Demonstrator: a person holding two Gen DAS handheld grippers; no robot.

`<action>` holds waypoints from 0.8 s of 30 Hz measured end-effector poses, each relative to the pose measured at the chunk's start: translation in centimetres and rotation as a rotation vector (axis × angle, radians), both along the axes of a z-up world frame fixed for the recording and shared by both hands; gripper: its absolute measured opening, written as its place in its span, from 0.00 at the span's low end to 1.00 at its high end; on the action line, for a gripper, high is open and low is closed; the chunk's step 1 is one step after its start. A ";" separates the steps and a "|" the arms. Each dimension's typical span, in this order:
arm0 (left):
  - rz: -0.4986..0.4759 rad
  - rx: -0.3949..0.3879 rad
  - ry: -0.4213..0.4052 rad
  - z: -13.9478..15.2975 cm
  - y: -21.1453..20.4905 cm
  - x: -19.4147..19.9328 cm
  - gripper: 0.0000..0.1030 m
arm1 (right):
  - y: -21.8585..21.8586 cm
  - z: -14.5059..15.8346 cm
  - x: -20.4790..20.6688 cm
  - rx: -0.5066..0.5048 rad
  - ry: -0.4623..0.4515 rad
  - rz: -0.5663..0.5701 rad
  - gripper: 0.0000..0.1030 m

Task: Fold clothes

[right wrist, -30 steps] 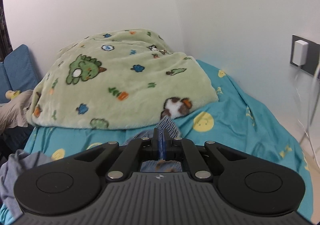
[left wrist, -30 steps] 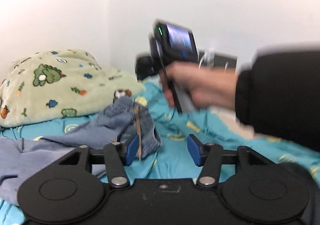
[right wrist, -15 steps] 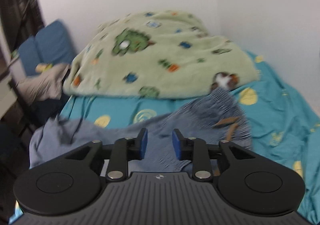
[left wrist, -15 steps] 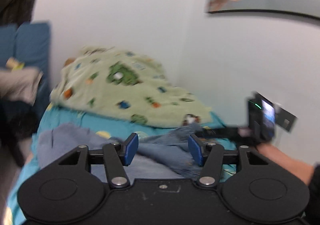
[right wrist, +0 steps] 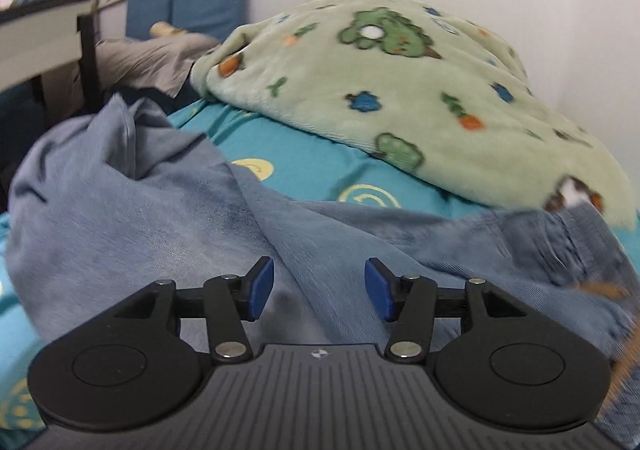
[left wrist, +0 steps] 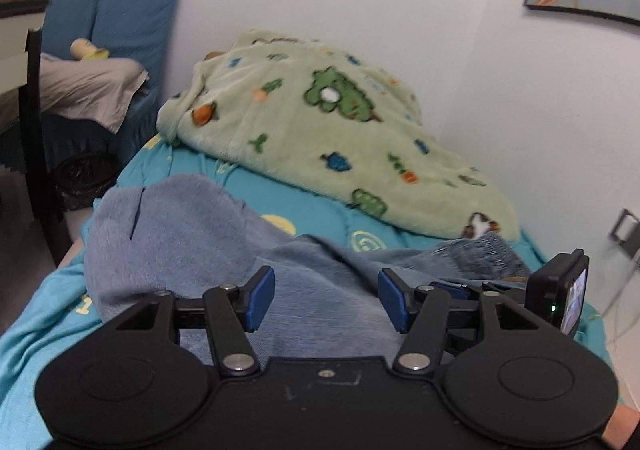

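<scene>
A pair of blue-grey trousers [left wrist: 192, 234] lies rumpled across the turquoise bed sheet [left wrist: 36, 314]. Its gathered waistband [left wrist: 488, 250] with a brown drawstring [right wrist: 604, 290] is at the right, near the blanket. My left gripper [left wrist: 326, 300] is open and empty just above the cloth. My right gripper [right wrist: 318, 292] is open and empty over the trousers [right wrist: 120, 210]; its body also shows at the right edge of the left wrist view [left wrist: 560, 298], beside my left gripper.
A green cartoon-print blanket [left wrist: 320, 122] is heaped at the head of the bed against the white wall. A blue chair [left wrist: 132, 18] with grey cloth on it and a desk edge [right wrist: 40, 26] stand off the bed's left side. A wall socket [left wrist: 624, 234] is at right.
My right gripper let go of the waistband and opened wide. Both grippers swung left and drew back over the spread trousers. The left gripper stayed open.
</scene>
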State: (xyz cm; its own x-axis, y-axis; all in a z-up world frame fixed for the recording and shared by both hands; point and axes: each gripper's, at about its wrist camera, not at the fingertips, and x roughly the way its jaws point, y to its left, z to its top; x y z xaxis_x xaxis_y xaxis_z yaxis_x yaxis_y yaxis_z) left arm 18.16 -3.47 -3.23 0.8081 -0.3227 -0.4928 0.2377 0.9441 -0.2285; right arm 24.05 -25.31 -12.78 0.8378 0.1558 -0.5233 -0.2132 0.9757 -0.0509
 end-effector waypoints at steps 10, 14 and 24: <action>0.008 0.011 -0.017 -0.8 0.0 0.3 0.52 | -0.9 2.6 -0.8 0.039 -0.084 -0.059 0.03; 0.022 0.002 -0.059 0.3 0.5 -1.3 0.52 | -1.5 5.9 -4.6 0.084 -0.127 -0.073 0.03; 0.025 -0.014 -0.105 2.0 1.8 -4.9 0.52 | -0.7 6.3 -14.2 -0.013 0.054 -0.089 0.03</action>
State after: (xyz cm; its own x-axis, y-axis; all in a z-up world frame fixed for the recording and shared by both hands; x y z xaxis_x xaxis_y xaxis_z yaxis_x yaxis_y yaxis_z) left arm 13.27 -1.68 -1.22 0.8629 -0.3084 -0.4003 0.2377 0.9468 -0.2171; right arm 9.81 -26.05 -6.50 0.8183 0.0744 -0.5699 -0.1281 0.9903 -0.0547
